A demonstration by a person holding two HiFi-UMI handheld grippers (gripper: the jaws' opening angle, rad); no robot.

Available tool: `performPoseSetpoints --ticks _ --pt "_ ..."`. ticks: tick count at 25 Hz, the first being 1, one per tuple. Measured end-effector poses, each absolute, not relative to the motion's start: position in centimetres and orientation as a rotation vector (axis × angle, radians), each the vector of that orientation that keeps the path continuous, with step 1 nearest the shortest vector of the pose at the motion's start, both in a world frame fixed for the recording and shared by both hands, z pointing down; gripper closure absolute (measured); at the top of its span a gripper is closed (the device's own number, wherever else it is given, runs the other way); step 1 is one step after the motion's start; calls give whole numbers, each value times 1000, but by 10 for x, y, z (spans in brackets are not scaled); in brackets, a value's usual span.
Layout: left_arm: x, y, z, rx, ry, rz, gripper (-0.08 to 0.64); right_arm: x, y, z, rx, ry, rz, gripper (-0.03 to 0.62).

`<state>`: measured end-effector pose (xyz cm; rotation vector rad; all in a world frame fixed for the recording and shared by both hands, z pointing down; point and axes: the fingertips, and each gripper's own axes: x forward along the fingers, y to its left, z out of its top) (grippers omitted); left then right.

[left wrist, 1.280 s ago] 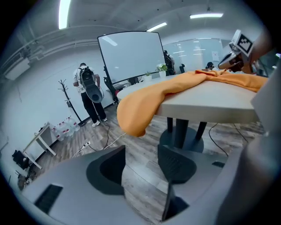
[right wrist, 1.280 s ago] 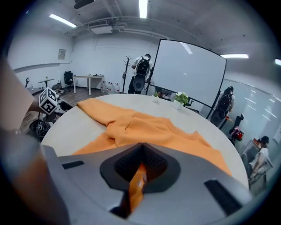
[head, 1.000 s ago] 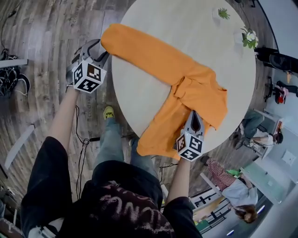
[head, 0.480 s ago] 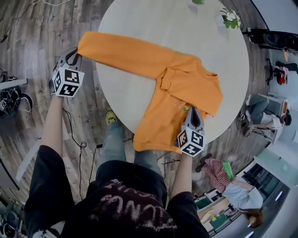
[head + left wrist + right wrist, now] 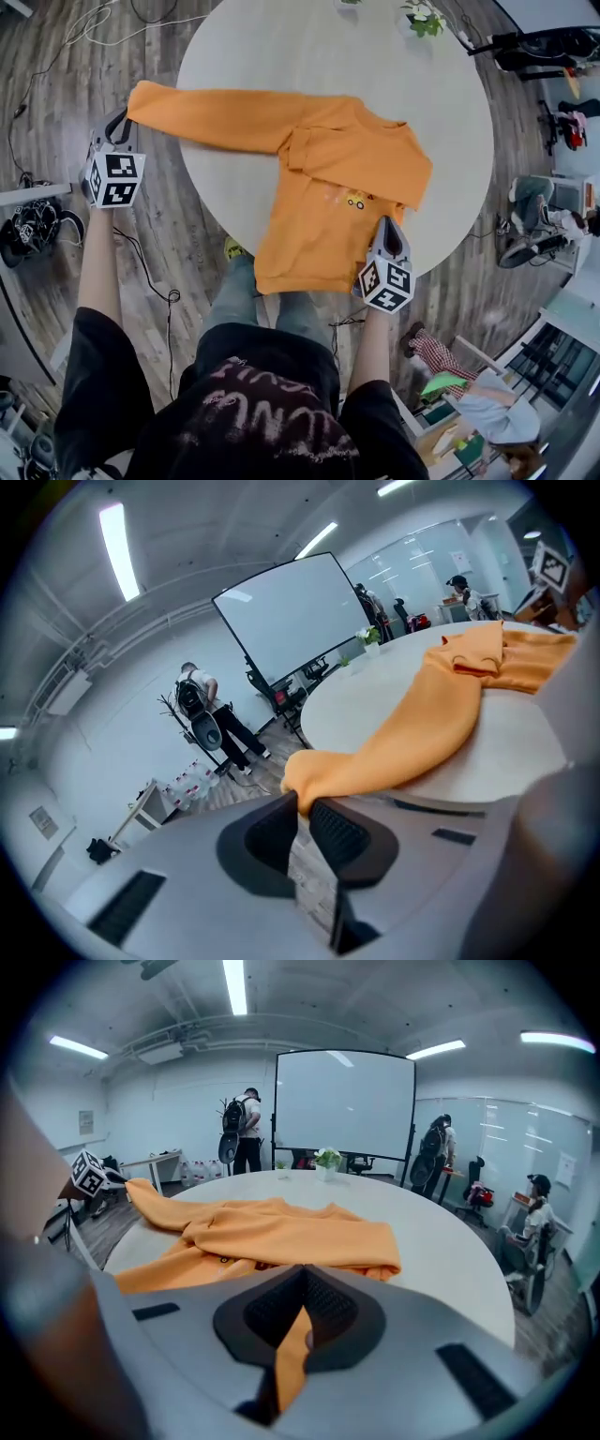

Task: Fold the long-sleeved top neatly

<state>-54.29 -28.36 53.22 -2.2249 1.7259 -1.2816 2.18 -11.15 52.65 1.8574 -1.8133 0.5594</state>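
Note:
The orange long-sleeved top [image 5: 337,187] lies on the round pale table [image 5: 281,56], its hem hanging over the near edge. One sleeve [image 5: 216,117] stretches left past the rim. My left gripper [image 5: 127,120] has just been closing and is shut on that sleeve's cuff [image 5: 314,772], held off the table's left edge. My right gripper [image 5: 387,227] is shut on the top's lower right edge, and an orange strip of cloth [image 5: 292,1354] runs down between its jaws. The other sleeve is hidden under the body.
A small potted plant [image 5: 422,19] stands at the table's far side. A whiteboard [image 5: 342,1105] and several people stand beyond the table; one person [image 5: 534,1218] sits at the right. Cables and gear [image 5: 33,230] lie on the wooden floor at left.
The left gripper has shut on the cuff and drawn the sleeve out to the left and upward. The right gripper has pulled the body sideways, so the top lies flatter and wider.

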Motion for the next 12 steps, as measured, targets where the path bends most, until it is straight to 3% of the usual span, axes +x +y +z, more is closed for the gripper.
performPoseSetpoints --ticks 6,12 --pt "-487 -291 474 -2172 1687 -1200 514 57 -93 521 1903 -1841 567 588" --pt "-384 -295 416 -2164 1575 -1083 514 100 -67 512 1954 -1856 564 588"
